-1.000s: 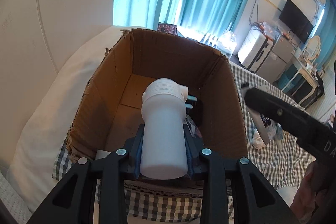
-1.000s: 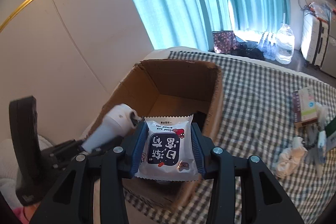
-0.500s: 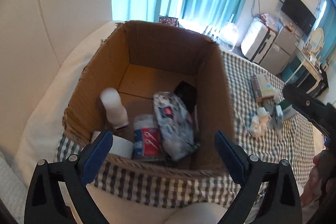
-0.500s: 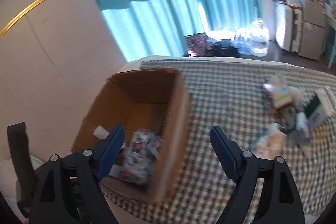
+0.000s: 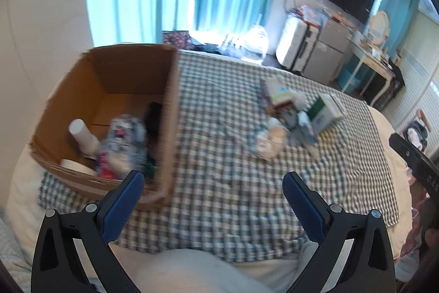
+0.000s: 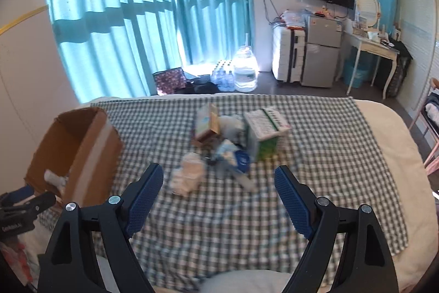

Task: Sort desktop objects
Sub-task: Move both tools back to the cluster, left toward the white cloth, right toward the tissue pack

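Cardboard box (image 5: 170,111) is sitting on the checked cloth (image 5: 219,183) over the bed, holding a white bottle (image 5: 82,135) and a packet (image 5: 124,139). Both the left hand-held gripper (image 5: 213,191) and right hand-held gripper (image 6: 218,187) are standing wide apart and empty, having just been opening. More clutter (image 6: 233,139) is lying mid-cloth.

The checked cloth (image 6: 219,224) in front of the pile of small things (image 6: 233,144) is bare, so a gripper can pass there. The tall cardboard box (image 5: 170,128) stands on the left side, and its wall blocks the way in from the side, but its top is open. The box already has a white bottle (image 5: 82,133) and packets (image 5: 123,144) inside, with free room at the back.
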The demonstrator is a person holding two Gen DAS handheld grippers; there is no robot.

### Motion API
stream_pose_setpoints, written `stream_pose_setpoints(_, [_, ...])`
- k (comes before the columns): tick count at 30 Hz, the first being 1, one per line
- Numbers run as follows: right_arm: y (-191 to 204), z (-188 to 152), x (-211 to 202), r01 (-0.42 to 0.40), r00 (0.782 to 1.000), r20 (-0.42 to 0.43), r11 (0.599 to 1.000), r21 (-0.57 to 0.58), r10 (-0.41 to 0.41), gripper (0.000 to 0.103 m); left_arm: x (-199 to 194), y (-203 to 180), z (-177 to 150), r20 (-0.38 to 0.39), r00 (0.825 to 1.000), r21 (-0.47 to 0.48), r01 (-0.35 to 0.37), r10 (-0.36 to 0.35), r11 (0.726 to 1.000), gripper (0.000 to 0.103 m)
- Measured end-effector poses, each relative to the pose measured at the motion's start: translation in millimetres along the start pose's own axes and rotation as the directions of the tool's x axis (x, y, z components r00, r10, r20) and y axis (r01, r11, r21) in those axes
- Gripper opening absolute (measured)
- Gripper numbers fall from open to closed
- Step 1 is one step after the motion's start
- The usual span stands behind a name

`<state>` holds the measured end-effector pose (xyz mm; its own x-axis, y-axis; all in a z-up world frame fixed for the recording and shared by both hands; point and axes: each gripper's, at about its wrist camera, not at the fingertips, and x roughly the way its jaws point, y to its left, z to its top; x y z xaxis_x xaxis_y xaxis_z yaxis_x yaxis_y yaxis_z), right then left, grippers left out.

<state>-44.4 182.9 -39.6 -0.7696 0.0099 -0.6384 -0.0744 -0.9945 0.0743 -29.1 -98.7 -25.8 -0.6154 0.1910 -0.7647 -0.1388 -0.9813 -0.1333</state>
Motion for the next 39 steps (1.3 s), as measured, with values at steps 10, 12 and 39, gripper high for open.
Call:
stream_pose_setpoints(10, [-43.4, -32.6, 7.3, -0.003, 1.0, -0.017, 1.0, -0.024, 0.003, 0.084, 40.0, -64.4, -19.3, -0.06, 0.998, 0.075, -0.026, 0.031, 0.997, 0.103])
stream_pose_setpoints(12, [-45.1, -36.4, 18.6, -0.02, 0.999, -0.033, 1.0, -0.016, 0.019, 0.084, 48.0, -69.3, -20.3, -0.06, 0.997, 0.083, -0.033, 0.038, 0.996, 0.103])
stream_pose_setpoints(39, [-16.9, -30.7, 234.7, -0.003, 0.974, -0.226, 0.986, -0.164, -0.034, 0.083, 267.4, -106.8, 11.4, -0.247, 0.959, 0.159, -0.104, 0.141, 0.982, 0.103])
